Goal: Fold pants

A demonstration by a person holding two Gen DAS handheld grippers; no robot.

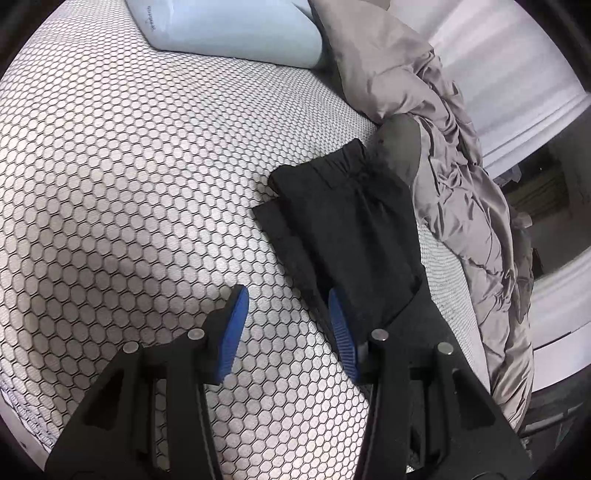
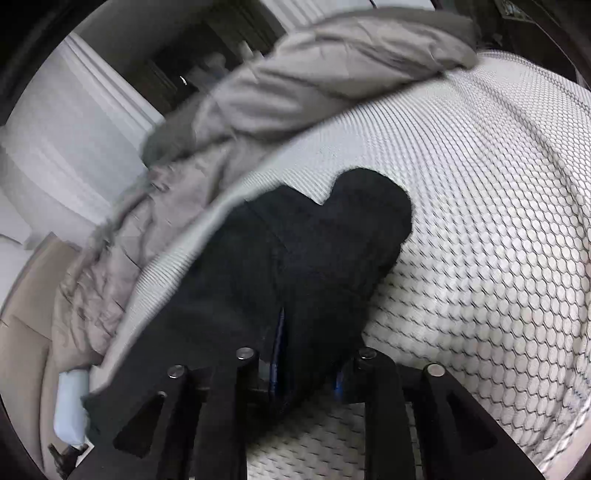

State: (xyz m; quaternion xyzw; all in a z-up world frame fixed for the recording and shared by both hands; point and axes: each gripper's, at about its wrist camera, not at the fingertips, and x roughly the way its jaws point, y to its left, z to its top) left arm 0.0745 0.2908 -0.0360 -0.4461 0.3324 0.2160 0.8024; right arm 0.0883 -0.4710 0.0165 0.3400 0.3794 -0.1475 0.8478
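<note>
The black pants (image 1: 347, 221) lie folded in a narrow stack on the honeycomb-patterned mattress (image 1: 129, 166), next to the bed's right edge. My left gripper (image 1: 288, 306) is open just above the mattress, and its right blue pad (image 1: 340, 325) touches the near left edge of the pants. In the right wrist view the pants (image 2: 295, 258) fill the middle and drape over my right gripper (image 2: 306, 369). Its jaws stand apart with black fabric between them; only slivers of its blue pads (image 2: 279, 332) show. Whether it grips the fabric is hidden.
A light blue pillow (image 1: 229, 26) lies at the head of the bed. A rumpled grey duvet (image 1: 461, 166) is bunched along the mattress edge beside the pants, also in the right wrist view (image 2: 295, 74). White furniture (image 1: 524, 74) stands beyond the bed.
</note>
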